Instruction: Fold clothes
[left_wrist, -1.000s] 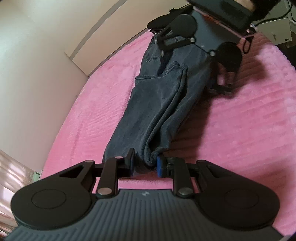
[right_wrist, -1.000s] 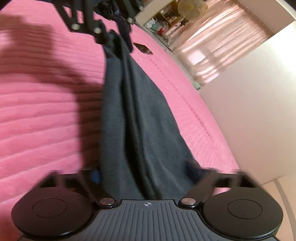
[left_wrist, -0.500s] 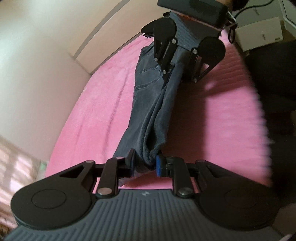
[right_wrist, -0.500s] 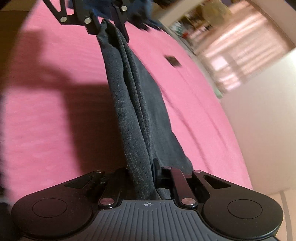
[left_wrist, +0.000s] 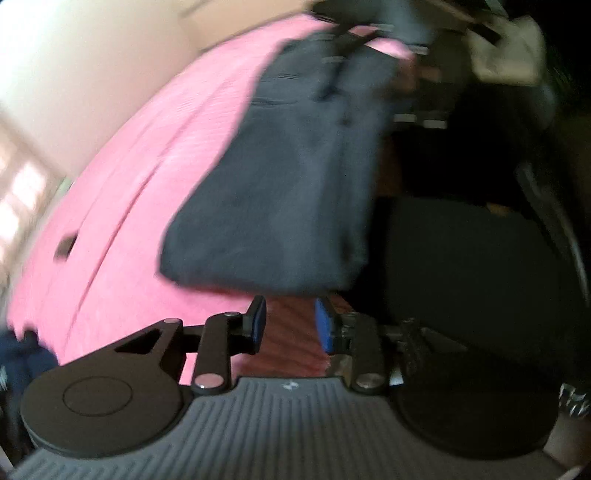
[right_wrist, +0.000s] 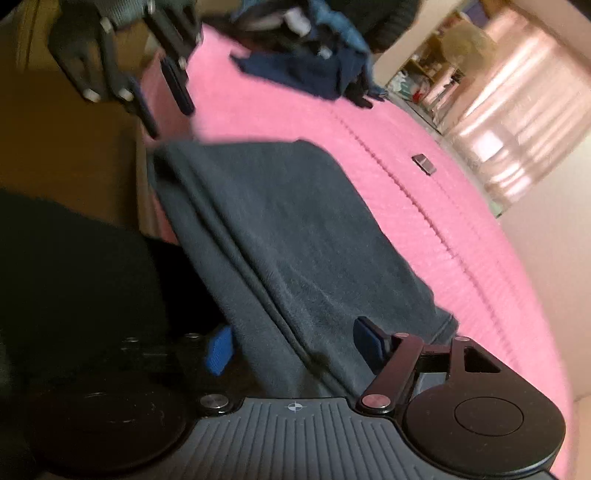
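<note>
Dark grey jeans (left_wrist: 280, 184) lie folded in a short, thick stack on the pink bedspread (left_wrist: 140, 192), close to the bed's edge. My left gripper (left_wrist: 291, 326) is open just short of their near end, with nothing between its blue pads. In the right wrist view the same jeans (right_wrist: 295, 229) run between the wide-apart fingers of my right gripper (right_wrist: 295, 345), which is open. The left gripper (right_wrist: 168, 118) shows there beyond the jeans' far end, also open. The left wrist view is heavily blurred.
A heap of dark blue clothes (right_wrist: 314, 70) sits at the far end of the bed. A small dark object (right_wrist: 424, 163) lies on the bedspread to the side. A brown surface (right_wrist: 74, 147) and a dark mass (right_wrist: 66, 280) lie past the bed edge.
Both grippers were shut on the ends of the jeans stretched between them. Now both are open and the jeans lie as a shorter stack on the bed.
</note>
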